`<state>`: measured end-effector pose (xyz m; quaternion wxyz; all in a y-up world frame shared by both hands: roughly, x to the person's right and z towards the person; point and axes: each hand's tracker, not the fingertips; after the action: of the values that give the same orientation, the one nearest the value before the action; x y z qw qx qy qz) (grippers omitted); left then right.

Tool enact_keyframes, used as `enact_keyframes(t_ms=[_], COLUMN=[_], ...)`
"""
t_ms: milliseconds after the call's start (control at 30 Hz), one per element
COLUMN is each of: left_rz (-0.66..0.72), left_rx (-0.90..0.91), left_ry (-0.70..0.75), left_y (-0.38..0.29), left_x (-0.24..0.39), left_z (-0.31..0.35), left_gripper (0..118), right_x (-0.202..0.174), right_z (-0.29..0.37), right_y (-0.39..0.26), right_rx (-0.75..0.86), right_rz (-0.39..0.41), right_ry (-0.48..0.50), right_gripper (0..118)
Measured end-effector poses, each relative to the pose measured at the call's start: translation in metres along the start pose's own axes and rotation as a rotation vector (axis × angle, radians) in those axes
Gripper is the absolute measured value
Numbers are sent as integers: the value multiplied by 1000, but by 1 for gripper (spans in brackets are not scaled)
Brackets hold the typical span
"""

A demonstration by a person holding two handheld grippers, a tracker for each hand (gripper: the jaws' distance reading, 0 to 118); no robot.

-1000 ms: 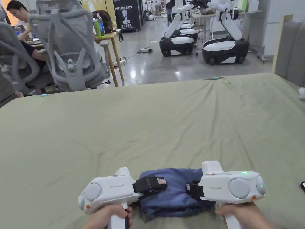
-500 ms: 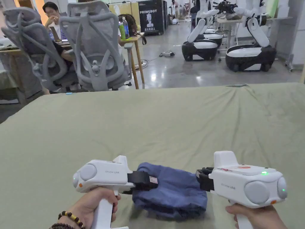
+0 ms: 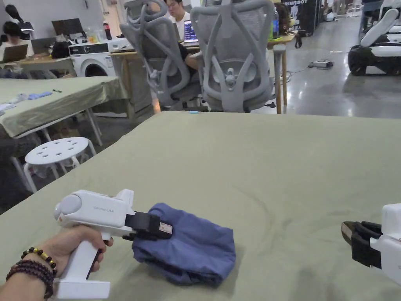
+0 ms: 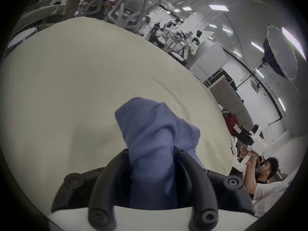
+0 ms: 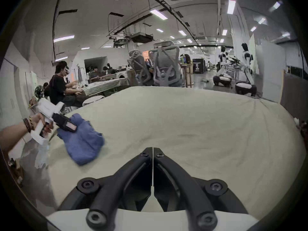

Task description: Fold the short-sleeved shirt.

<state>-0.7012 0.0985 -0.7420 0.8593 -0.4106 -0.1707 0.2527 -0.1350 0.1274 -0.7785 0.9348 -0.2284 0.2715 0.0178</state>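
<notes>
Your left gripper (image 3: pixel 150 227) has its fingers clamped on the blue short-sleeved shirt (image 3: pixel 188 245), already a compact folded bundle on the green-covered bench (image 3: pixel 254 164), your right gripper (image 5: pixel 152 153) fingers together, empty, well apart; only setting down appears left.

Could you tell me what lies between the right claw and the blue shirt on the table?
Nothing: bare green cloth separates the right claw from the shirt in the head view.

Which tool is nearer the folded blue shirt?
Left. The left tool is clamped on the shirt; the right tool is shut, well off to its right.
</notes>
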Motion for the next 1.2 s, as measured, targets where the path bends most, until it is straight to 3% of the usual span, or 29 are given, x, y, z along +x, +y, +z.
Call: enact_keyframes(t_ms=[133,200,233,400,467,567,600,700,767,833,1000,1067,1133,1167,1200], left_rz=[79,94,100,95,99,47,17,34,84,42,-153,-183,-233,-294,-354], left_rx=[36,45,52,77,85,158,205,315,331,397,647,716,733,751,743], left_ry=[50,58,56,43,79,213,255,268,354,416,347,259,211,254,295], left_y=[-3,-1,-4,-16,-13,-16,-13,-10,-2,1,-3,-13,-25,-33,-42], left_x=[-41,-65,-68,-58,-59,-50,-53,-41,-24,8,153,211,276,307,337], left_z=[30,29,27,21,22,28,34,59,74,88,85,67,35,17,-2], left_gripper=[32,32,32,35,48,95,117,118,118,108,51,47,14,0,0], right_x=[-39,-63,-68,-97,-107,-111,-111,-105,-97,-81,-22,3,31,48,63], right_z=[-52,-72,-81,-112,-119,-119,-117,-96,-69,-45,42,84,124,138,156], right_y=[3,5,5,12,15,21,23,33,47,62,103,113,117,115,114], right_rx=[-24,-60,-49,-66,-57,-61,-61,-44,-34,-5,121,160,183,199,206], right_rz=[40,109,120,126,171,156,151,154,149,142,140,146,156,153,150], right_ry=[1,-87,-85,-69,-79,-67,-67,-68,-67,-73,-137,-182,-243,-264,-272], right_gripper=[2,2,2,2,2,2,2,2,3,3,3,3,3,3,3])
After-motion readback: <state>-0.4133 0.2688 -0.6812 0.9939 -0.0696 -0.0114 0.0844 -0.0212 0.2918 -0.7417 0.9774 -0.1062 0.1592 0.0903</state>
